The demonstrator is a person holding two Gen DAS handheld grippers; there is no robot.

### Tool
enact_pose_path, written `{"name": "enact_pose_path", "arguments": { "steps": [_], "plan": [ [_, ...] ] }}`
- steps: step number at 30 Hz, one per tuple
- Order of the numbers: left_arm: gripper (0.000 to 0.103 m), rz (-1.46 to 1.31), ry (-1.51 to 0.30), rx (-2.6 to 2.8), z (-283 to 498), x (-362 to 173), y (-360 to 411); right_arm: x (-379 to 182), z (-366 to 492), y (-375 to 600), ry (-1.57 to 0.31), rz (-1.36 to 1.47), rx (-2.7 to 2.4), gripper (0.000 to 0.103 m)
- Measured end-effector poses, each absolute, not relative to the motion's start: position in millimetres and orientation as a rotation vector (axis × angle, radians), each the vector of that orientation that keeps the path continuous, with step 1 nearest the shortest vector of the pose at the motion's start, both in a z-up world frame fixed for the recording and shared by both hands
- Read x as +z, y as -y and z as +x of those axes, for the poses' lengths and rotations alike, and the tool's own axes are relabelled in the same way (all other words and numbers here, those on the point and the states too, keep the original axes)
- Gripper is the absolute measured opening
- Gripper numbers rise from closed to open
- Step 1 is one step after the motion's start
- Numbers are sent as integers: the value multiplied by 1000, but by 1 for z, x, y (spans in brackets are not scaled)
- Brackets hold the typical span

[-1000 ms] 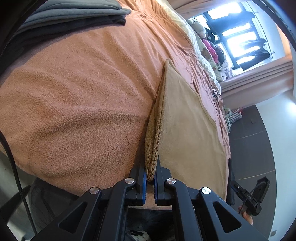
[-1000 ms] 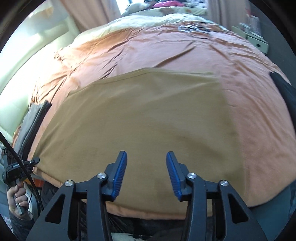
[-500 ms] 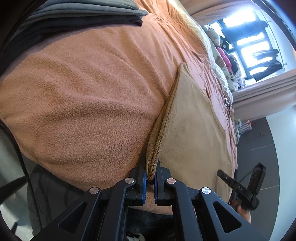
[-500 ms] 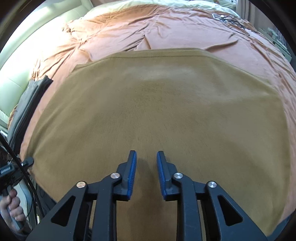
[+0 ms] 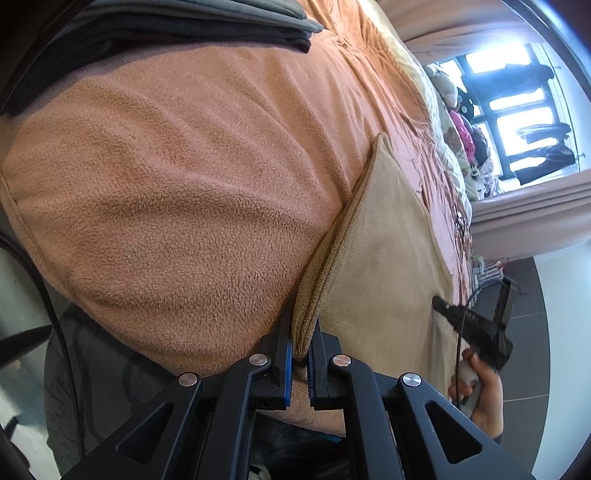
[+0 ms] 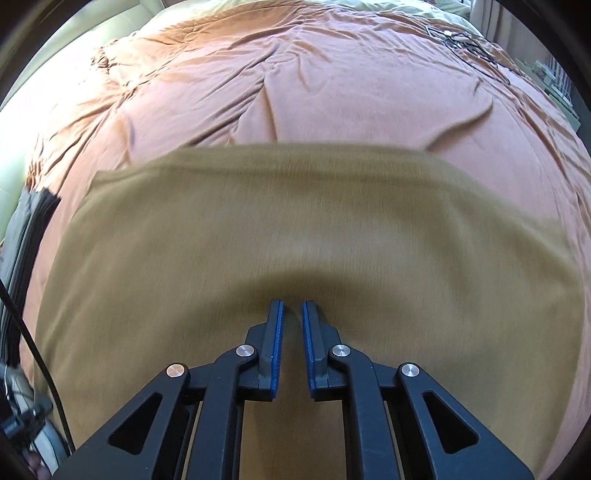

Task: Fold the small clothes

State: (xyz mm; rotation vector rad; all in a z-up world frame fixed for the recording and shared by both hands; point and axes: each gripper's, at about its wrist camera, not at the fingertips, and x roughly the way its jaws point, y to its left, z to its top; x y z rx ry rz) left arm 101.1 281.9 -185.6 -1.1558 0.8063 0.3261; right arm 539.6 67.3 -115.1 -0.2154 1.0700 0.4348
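A tan knit garment (image 6: 295,229) lies spread flat on the orange bed cover (image 6: 295,85). In the left wrist view the same garment (image 5: 384,251) shows edge-on. My left gripper (image 5: 300,341) is shut on the garment's near left corner, the fabric pinched between the blue pads. My right gripper (image 6: 292,314) sits low over the garment's near middle, its jaws nearly closed with a narrow gap and nothing visibly between them. The right gripper and the hand holding it also show in the left wrist view (image 5: 472,328).
A stack of folded dark grey clothes (image 5: 192,22) lies on the bed to the left, also at the left edge of the right wrist view (image 6: 26,236). A black cable (image 6: 33,332) hangs at the left. Soft toys and a window (image 5: 517,107) lie beyond the bed.
My right gripper's jaws have closed from wide open to a narrow gap while it moved forward and down over the garment. My left gripper keeps its grip on the corner and has shifted slightly.
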Motion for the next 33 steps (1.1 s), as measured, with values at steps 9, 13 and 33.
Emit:
{"name": "enact_pose_path", "arguments": {
  "steps": [9,13,33],
  "plan": [
    [6,-1185,-805,330,97,-187,-283,-127,583,-88,-1064,-227,399,3],
    [6,-1184,-810,331,98,-187,-283,-122,597,-91,-1033,-230,407,3],
    [6,-1111,-761,239,108,-137,-273,-137,492,-56,-1158,-222,554,3]
  ]
}}
